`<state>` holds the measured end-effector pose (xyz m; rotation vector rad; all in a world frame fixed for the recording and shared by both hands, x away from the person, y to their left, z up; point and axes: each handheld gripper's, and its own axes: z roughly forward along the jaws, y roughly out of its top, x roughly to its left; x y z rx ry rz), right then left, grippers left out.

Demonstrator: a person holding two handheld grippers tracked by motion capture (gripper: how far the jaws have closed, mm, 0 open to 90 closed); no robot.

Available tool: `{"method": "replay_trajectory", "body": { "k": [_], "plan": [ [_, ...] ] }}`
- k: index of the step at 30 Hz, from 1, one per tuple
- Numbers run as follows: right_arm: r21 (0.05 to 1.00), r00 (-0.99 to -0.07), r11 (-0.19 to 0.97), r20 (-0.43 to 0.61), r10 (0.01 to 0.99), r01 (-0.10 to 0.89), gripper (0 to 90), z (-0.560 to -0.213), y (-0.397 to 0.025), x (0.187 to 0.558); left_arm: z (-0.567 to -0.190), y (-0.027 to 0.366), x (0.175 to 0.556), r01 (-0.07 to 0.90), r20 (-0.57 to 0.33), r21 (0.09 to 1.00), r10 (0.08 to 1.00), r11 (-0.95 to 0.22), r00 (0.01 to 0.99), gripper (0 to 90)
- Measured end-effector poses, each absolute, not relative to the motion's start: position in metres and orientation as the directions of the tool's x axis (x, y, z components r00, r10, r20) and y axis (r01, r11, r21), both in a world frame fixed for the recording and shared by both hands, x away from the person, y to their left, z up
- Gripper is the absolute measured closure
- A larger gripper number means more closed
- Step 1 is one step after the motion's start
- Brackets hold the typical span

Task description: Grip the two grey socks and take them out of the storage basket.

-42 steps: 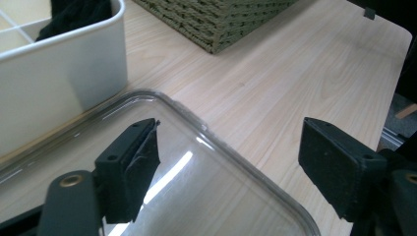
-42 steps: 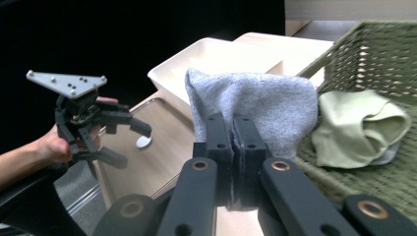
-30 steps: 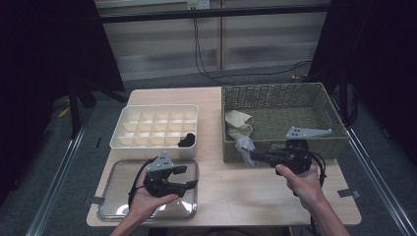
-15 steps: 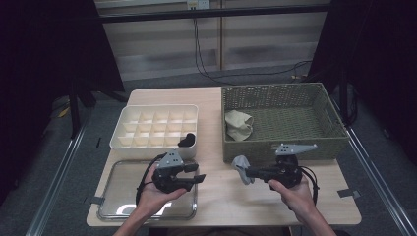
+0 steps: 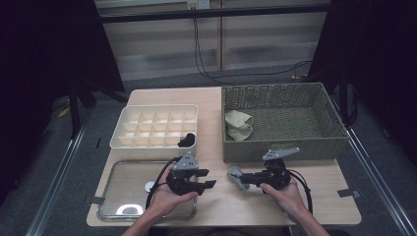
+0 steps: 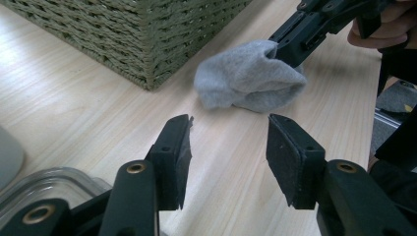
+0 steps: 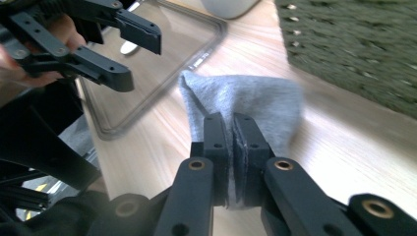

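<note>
A grey sock [image 5: 236, 176] [image 6: 248, 76] [image 7: 246, 105] rests on the wooden table just in front of the wicker basket [image 5: 280, 146]. My right gripper [image 5: 244, 180] [image 7: 231, 125] is shut on its edge. My left gripper [image 5: 209, 178] [image 6: 228, 162] stands open a short way left of the sock, jaws pointing at it, nothing between them. A beige sock [image 5: 239, 125] lies in the basket's left end. A black sock [image 5: 186, 140] sits in a front cell of the white divided box [image 5: 127, 142].
A metal tray with a clear rim [image 5: 120, 177] lies at the front left under my left hand, a small white disc [image 5: 149, 186] on it. Bare table [image 5: 319, 196] lies to the front right.
My right gripper has carried the grey sock from the basket's front wall down and left onto the table. My left gripper has moved right toward it.
</note>
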<state>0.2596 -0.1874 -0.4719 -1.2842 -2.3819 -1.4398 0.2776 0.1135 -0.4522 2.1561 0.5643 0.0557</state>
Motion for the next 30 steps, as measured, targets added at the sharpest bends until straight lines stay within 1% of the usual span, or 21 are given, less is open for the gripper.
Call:
{"method": "replay_trajectory", "body": {
  "k": [7, 8, 11, 16, 18, 20, 22, 30],
  "plan": [
    [0.688, -0.623, 0.217, 0.419, 0.660, 0.693, 85.3, -0.477, -0.199, 0.259, -0.454, 0.103, 0.280, 0.376, -0.171, 0.772, 0.402, -0.513, 0.899, 52.5],
    [0.686, -0.619, 0.227, 0.401, 0.675, 0.691, 85.6, -0.478, -0.201, 0.259, -0.454, 0.101, 0.281, 0.373, -0.171, 0.771, 0.397, -0.516, 0.902, 53.7],
    [0.677, -0.608, 0.225, 0.401, 0.685, 0.700, 86.7, -0.480, -0.204, 0.258, -0.457, 0.093, 0.283, 0.368, -0.174, 0.768, 0.381, -0.525, 0.908, 57.5],
    [0.671, -0.627, 0.259, 0.387, 0.676, 0.694, 86.8, -0.483, -0.201, 0.254, -0.466, 0.075, 0.289, 0.362, -0.189, 0.762, 0.350, -0.537, 0.917, 68.7],
    [0.666, -0.631, 0.270, 0.385, 0.674, 0.695, 86.8, -0.485, -0.199, 0.254, -0.472, 0.067, 0.292, 0.363, -0.196, 0.757, 0.342, -0.544, 0.919, 71.3],
    [0.659, -0.633, 0.285, 0.377, 0.676, 0.696, 86.8, -0.488, -0.197, 0.254, -0.475, 0.060, 0.295, 0.379, -0.215, 0.757, 0.344, -0.532, 0.914, 71.4],
    [0.653, -0.636, 0.296, 0.374, 0.675, 0.697, 86.8, -0.490, -0.196, 0.253, -0.477, 0.055, 0.297, 0.380, -0.235, 0.755, 0.321, -0.534, 0.917, 71.3],
    [0.626, -0.642, 0.341, 0.346, 0.685, 0.701, 86.9, -0.496, -0.193, 0.253, -0.488, 0.039, 0.294, 0.371, -0.240, 0.750, 0.296, -0.548, 0.924, 66.3]
  ]
}}
